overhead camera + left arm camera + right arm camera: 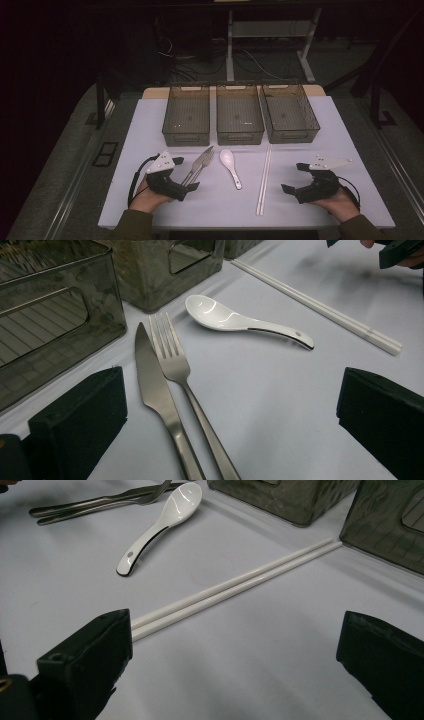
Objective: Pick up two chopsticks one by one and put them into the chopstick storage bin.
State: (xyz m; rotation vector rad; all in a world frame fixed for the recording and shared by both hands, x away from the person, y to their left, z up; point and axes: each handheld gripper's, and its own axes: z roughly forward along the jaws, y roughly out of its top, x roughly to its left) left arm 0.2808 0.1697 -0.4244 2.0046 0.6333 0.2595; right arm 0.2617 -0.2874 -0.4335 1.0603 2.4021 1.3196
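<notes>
Left tool (186, 172) wide, empty, near knife (155, 390) and fork (172, 357): stiff, slick steel; best gripped mid-handle. Right tool (294, 177) wide, empty, beside thin, roll-prone chopsticks (235, 587).

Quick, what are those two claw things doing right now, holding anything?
Left gripper: open, holding nothing, near the knife and fork.
Right gripper: open, holding nothing, beside the chopsticks.

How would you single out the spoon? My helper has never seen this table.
Start at the three grey bins lined up along the table's far side. Just in front of the middle one lies the spoon, between a fork and chopsticks; it alone is short, white, round-bowled.
</notes>
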